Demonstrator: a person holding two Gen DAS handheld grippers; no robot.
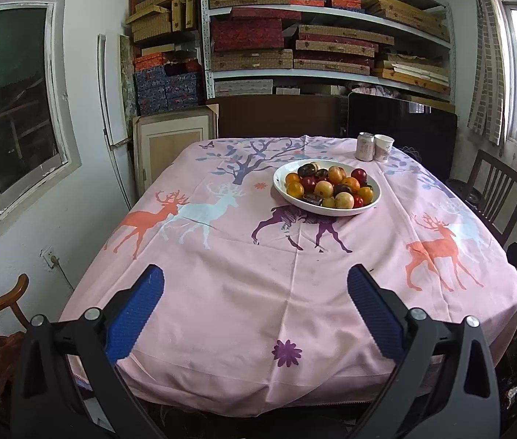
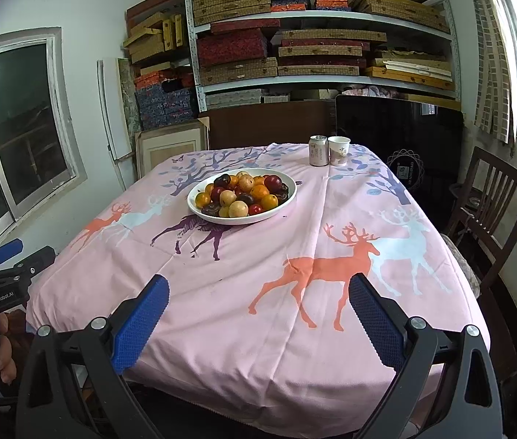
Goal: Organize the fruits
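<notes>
Pink deer-print tablecloth point(image 1: 295, 292); white bowl point(image 1: 331, 211); blue claw pads point(image 1: 135, 314).

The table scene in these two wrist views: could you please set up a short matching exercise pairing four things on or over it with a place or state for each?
Things:
1. white bowl
2. drink can
3. paper cup
4. right gripper

Places or states:
a. open, over the near edge of the pink tablecloth
b. heaped with red, orange, yellow and dark fruits
c. at the far edge, directly right of its neighbour
d. at the far edge, directly left of its neighbour

Pairs: 1-b, 2-d, 3-c, 4-a
</notes>
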